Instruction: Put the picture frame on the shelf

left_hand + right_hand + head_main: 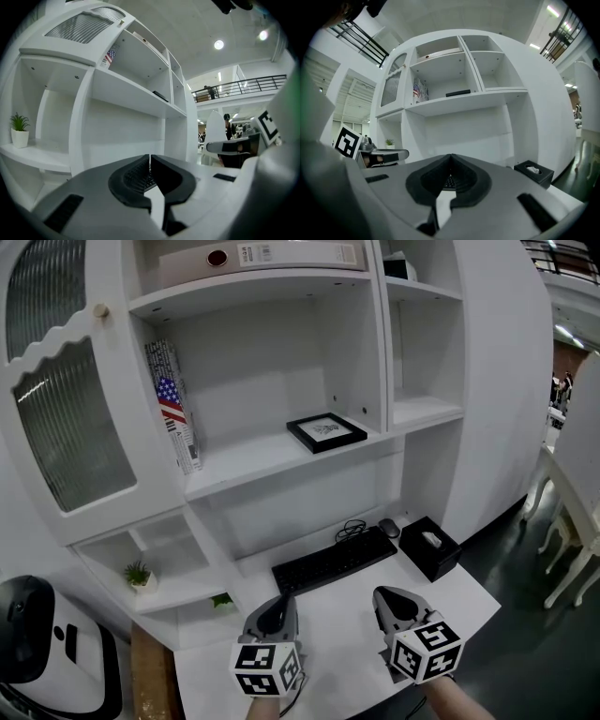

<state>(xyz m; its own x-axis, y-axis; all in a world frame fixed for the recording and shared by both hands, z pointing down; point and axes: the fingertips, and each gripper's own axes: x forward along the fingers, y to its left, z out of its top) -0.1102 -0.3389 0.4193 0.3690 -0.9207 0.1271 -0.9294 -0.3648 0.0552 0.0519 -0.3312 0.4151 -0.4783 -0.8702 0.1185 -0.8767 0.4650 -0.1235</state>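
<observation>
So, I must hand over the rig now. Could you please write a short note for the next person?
Left gripper: shut, empty, over the desk.
Right gripper: shut, empty, beside the left one.
Picture frame: lies flat on the middle shelf, towards its right end.
Done: the frame is on the shelf.
Left: nothing visible, unless the frame should stand upright.

Black keyboard on white surface, mouse just beside; black tissue box right; small potted plant left.
</observation>
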